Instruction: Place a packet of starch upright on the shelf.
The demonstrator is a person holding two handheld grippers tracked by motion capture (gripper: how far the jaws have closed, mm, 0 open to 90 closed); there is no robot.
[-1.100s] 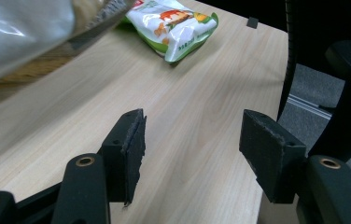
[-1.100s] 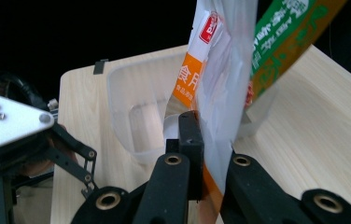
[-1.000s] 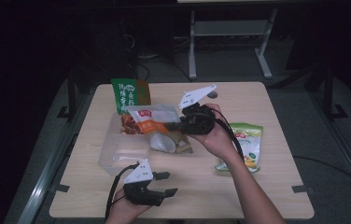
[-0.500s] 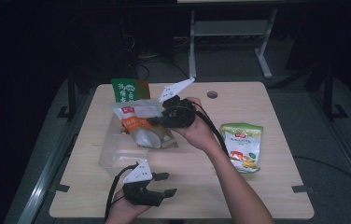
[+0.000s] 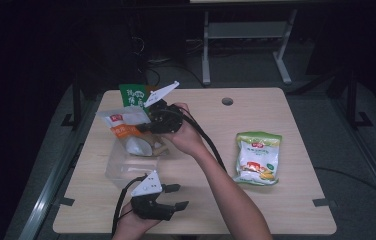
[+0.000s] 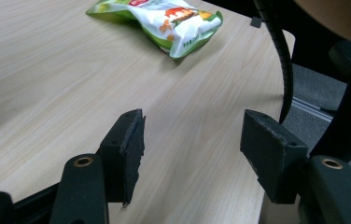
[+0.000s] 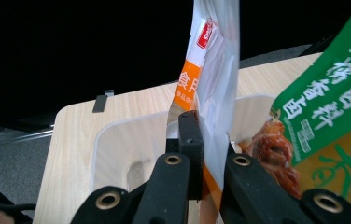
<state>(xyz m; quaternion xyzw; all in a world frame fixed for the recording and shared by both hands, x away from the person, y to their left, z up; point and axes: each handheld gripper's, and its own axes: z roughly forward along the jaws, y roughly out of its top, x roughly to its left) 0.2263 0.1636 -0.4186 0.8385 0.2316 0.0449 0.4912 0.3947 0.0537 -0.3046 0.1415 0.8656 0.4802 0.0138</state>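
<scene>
My right gripper [image 5: 144,128] is shut on a white and orange snack bag [image 5: 124,131], which hangs over the back of a clear plastic bin [image 5: 117,172]. In the right gripper view the jaws [image 7: 208,135] pinch the bag [image 7: 213,70] above the bin [image 7: 127,140], with a green snack bag [image 7: 327,107] close on the right. The left gripper [image 5: 178,196] rests near the table's front edge, open and empty. Its view shows the spread jaws [image 6: 194,123] over bare wood.
A green and white snack bag [image 5: 257,157] lies flat on the right half of the table, also in the left gripper view [image 6: 164,18]. The green bag [image 5: 132,94] stands behind the bin. A round cable hole [image 5: 227,101] marks the back edge.
The right gripper has carried the white and orange bag leftward, from the bin's right end to over its back left. The left gripper has stayed put.
</scene>
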